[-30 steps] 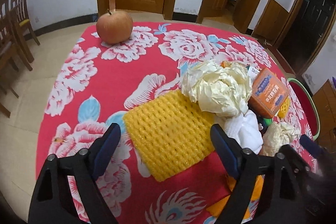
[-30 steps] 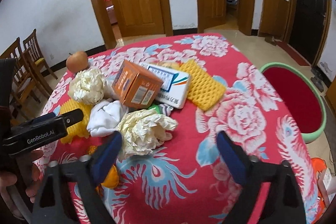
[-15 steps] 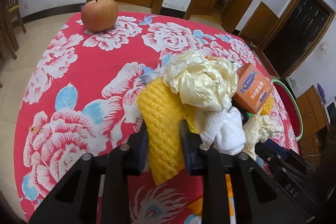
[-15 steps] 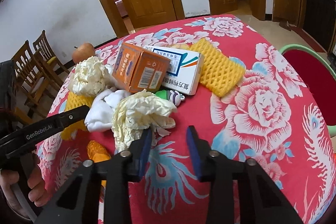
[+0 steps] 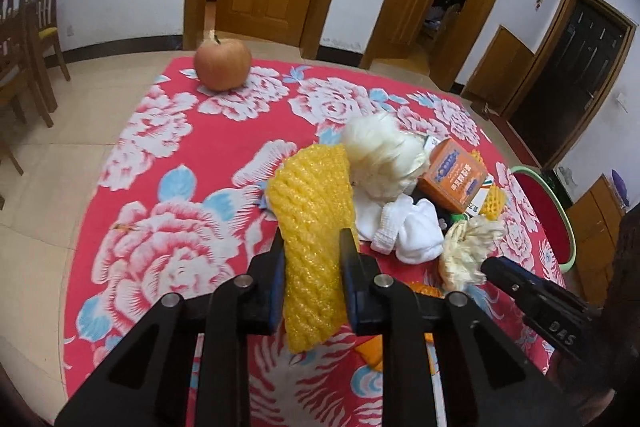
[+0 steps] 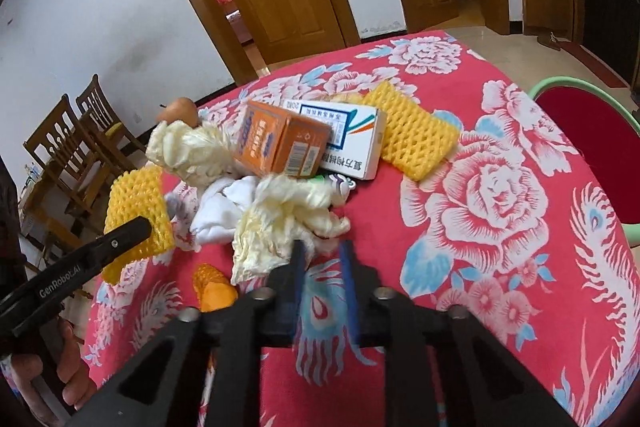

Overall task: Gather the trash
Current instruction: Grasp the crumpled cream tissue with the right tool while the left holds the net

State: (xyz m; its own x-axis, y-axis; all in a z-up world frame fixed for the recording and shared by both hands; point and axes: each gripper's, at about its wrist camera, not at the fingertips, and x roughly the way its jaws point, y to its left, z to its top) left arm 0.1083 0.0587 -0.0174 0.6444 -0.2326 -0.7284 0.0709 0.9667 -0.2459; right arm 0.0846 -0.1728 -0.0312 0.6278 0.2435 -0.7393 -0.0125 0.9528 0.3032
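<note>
Where lettering shows, it is on the tools: "GenRobot.AI" runs along the left gripper's [image 5: 312, 239] finger in the right view, and "DAS" along the right gripper's [image 6: 322, 251] finger in the left view. The left jaws are closing, with the pads already pressing both sides of a yellow net [image 5: 312, 195]. The net stands up on end between them, its top beside a paper wad [image 5: 380, 155].

The right jaws stand narrow, with patterned cloth showing in the gap. Their tips are at the edge of a second wad [image 6: 280, 223], which touches the left finger. Whether any paper is pinched I cannot tell, as that spot is blurred. A hand [image 6: 60, 359] grips the left tool's handle at the lower left of the right view.

Behind the second wad lie a white rag [image 6: 220, 211] and an orange box [image 6: 280, 143] with a barcode on its end. The box leans on a white box [image 6: 352, 139] printed with Chinese text and "20", seen upside down. A second net [image 6: 412, 135] lies flat beside the white box. Orange peel [image 6: 212, 287] lies near the right tool.

All this sits on a table [image 5: 160, 187] under red rose-print cloth. An apple [image 5: 222, 65] stands well apart at the far edge. A red tub [image 6: 580, 131] with a green rim is beyond the table's right side.
</note>
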